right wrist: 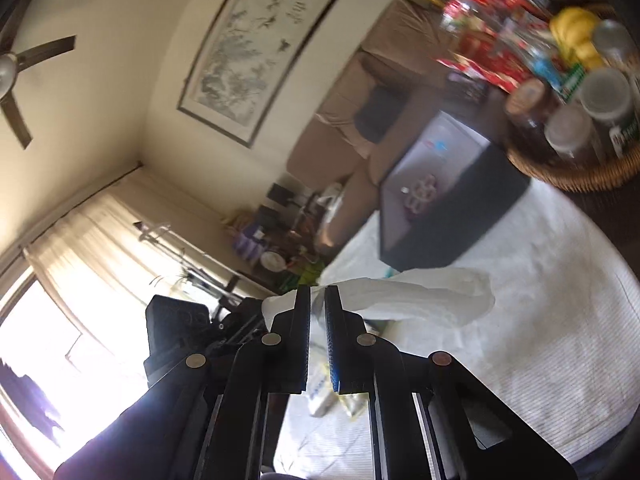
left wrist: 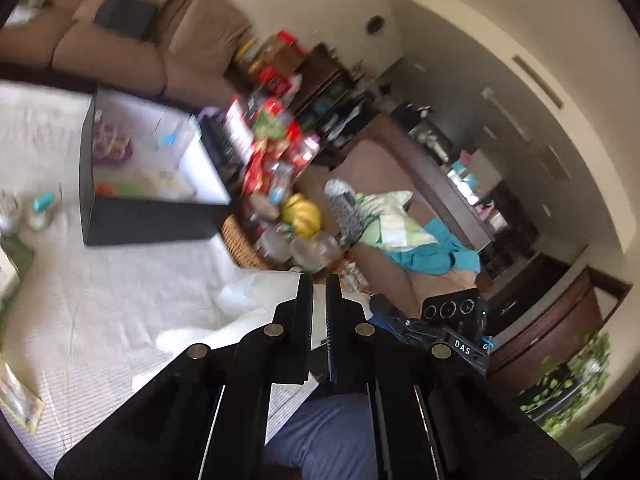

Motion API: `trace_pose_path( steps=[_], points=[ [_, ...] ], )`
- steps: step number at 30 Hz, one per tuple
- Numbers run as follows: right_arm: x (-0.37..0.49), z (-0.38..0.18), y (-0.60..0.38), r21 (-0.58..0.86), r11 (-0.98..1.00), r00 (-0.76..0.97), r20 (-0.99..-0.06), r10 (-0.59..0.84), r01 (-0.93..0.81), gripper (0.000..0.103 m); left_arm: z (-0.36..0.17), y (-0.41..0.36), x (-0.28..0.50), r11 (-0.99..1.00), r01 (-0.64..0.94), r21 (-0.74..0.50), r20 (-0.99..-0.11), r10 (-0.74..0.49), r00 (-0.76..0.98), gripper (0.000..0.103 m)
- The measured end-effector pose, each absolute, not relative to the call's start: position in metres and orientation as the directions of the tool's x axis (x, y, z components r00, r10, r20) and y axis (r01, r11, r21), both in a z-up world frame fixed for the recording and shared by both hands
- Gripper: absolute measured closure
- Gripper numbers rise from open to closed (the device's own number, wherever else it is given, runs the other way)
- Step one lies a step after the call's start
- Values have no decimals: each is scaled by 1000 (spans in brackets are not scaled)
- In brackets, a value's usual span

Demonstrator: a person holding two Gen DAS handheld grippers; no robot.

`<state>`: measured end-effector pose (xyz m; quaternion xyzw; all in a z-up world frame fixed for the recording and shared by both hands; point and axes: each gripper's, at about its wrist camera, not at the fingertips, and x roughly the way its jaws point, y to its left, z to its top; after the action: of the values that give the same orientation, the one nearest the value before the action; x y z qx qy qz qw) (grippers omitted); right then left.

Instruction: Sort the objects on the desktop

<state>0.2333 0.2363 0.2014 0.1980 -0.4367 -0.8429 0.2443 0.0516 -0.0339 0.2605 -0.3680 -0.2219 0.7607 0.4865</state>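
My right gripper (right wrist: 317, 294) is shut on a white plastic bag (right wrist: 420, 296) and holds it up above the white tablecloth (right wrist: 540, 320). My left gripper (left wrist: 319, 282) has its jaws nearly together and nothing shows between them. The white bag also shows in the left wrist view (left wrist: 236, 312), lying in front of and left of the left fingers. A black storage box (left wrist: 148, 216) with a white inside holds purple-patterned items and small things; it also shows in the right wrist view (right wrist: 452, 208), beyond the bag.
A wicker basket (right wrist: 580, 172) holds jars and yellow bananas (left wrist: 302, 212) beside red snack packets (left wrist: 276, 140). Small items (left wrist: 40, 204) lie at the table's left. A brown sofa (left wrist: 120, 40) stands behind. The other gripper's body (left wrist: 452, 328) is at right.
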Motion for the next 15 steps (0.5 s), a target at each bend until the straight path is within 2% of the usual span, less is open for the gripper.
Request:
trace_pose_path(
  steps=[6,8,13,15],
  points=[
    [216,229,228,842,-440,-719,-95,-689,311,95,277,-34,67,-432,-599,-675,-349,901,-258,98],
    [203,234,224,837,-440,-681,-115,-724,326,96,271,-35,68,-508,-589,-629,-407,860,-308,98],
    [182,222,225,716,-667,-666,-396,-632,206,93,214,-45,57,-682,-498,-536,-611,720,-329,95],
    [187,200,227,686,-710,-642,-474,-602,160,81,181,-55,49,-720,-427,-547,-660,685,-309,90]
  ],
)
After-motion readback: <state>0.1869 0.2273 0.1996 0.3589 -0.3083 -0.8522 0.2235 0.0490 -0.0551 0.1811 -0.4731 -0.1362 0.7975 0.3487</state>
